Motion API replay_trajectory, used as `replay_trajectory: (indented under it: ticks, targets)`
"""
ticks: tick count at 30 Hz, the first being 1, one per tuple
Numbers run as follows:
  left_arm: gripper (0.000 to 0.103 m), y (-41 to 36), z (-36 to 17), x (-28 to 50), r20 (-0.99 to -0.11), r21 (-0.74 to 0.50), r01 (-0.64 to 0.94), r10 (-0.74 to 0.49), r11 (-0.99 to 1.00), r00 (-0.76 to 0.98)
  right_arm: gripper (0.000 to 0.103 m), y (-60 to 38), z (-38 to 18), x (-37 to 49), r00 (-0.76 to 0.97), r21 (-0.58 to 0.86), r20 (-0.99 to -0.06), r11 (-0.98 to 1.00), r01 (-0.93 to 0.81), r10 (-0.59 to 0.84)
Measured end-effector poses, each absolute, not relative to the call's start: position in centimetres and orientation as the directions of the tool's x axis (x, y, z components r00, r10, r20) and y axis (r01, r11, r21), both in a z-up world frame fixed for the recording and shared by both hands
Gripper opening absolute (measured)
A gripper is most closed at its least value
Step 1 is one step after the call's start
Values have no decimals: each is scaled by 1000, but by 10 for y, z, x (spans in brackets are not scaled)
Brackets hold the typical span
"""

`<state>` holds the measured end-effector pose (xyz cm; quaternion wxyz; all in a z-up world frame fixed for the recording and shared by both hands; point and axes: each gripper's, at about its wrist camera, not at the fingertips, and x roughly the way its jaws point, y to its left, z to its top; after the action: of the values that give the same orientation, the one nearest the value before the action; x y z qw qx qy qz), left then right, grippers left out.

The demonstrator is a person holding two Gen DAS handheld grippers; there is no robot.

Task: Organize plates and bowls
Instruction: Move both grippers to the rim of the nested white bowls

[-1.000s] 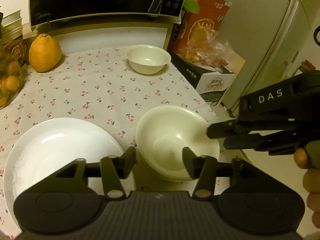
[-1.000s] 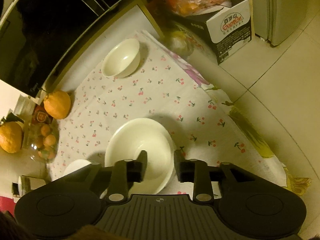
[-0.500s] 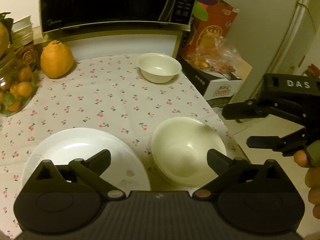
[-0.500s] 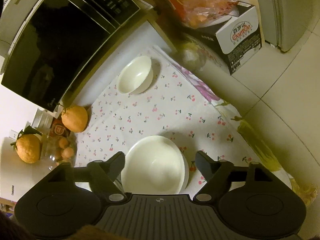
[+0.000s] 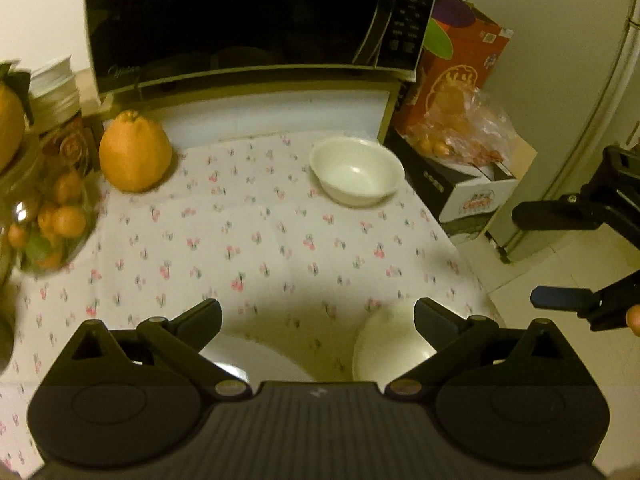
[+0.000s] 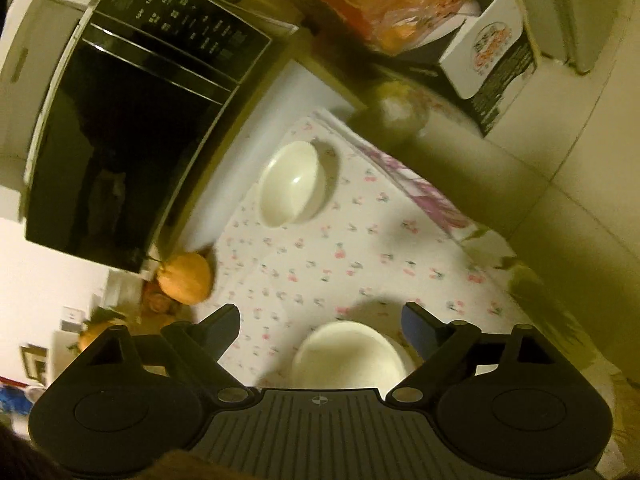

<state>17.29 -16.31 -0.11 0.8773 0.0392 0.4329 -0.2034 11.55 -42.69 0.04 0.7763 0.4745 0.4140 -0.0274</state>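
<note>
A large white bowl (image 6: 344, 354) rests on the cherry-print cloth near the table's front right corner, with a second rim showing under its right side. My right gripper (image 6: 320, 316) hangs above it with its jaws opening, and the pads touch nothing. My left gripper (image 5: 318, 314) is wide open and empty, above the gap between the large bowl (image 5: 384, 348) and a white plate (image 5: 248, 356) that its body mostly hides. A small white bowl (image 5: 356, 170) stands at the back right, just in front of the microwave. In the left wrist view, the right gripper (image 5: 536, 256) is off the table's right edge.
A black microwave (image 5: 240, 20) fills the back. A large orange fruit (image 5: 134, 158) and a jar of small oranges (image 5: 52, 224) stand at the left. Cartons and a bag of fruit (image 5: 460, 140) sit beyond the right edge, beside a fridge (image 5: 592, 100).
Both grippers have opened wide and drawn back from the large bowl, which stays on the cloth. The right gripper has moved out past the table's right edge.
</note>
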Motion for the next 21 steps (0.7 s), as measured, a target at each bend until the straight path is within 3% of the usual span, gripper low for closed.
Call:
replay_trajectory:
  ticks: [8,21]
  targets:
    - [103,-175,1,219,-762,-91,377,-308,922,570,90,-435,-12,159,676,751,-629,526,399,385]
    - [102,-184,-24,293,-727,-245,398,-439,884,528,90,-467,-53,226,723,842,-513,434,320,463]
